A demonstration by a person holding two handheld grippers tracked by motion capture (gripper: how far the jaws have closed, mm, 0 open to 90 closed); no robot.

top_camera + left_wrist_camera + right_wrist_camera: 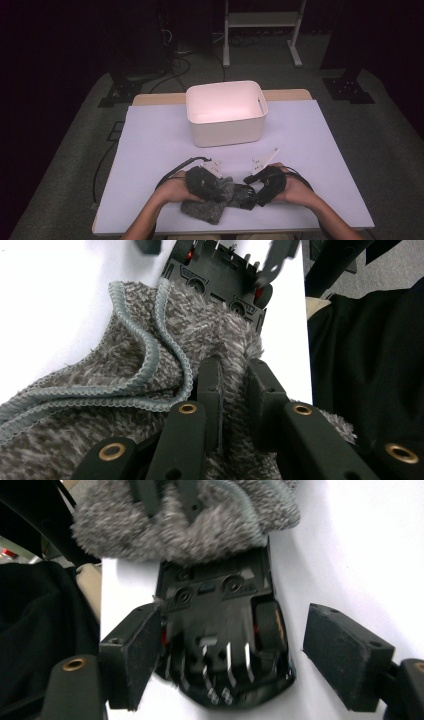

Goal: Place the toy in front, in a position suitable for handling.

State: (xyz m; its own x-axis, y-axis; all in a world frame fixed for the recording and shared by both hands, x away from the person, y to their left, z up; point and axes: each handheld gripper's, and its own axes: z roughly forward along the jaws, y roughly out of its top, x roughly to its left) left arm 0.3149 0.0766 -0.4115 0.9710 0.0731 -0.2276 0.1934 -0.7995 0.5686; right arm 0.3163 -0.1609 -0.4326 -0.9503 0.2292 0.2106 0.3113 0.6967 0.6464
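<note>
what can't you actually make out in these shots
- Black toy car: its front end is tucked inside the fuzzy grey sock in the right gripper view; its upper side faces the table.
- White bin: its near wall hides part of the floor in the high view.

Fuzzy grey cloth (90, 405); matt black plastic part (225, 630)

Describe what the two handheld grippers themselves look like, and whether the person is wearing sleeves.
Both the left gripper and the right gripper are black, each with two flat rectangular jaws on arms joined by brass-coloured rivets. A pale three-cornered plate with small dark marks tops each one, and a black cable trails back from each. The forearms are bare, with no sleeves showing in the high view.
</note>
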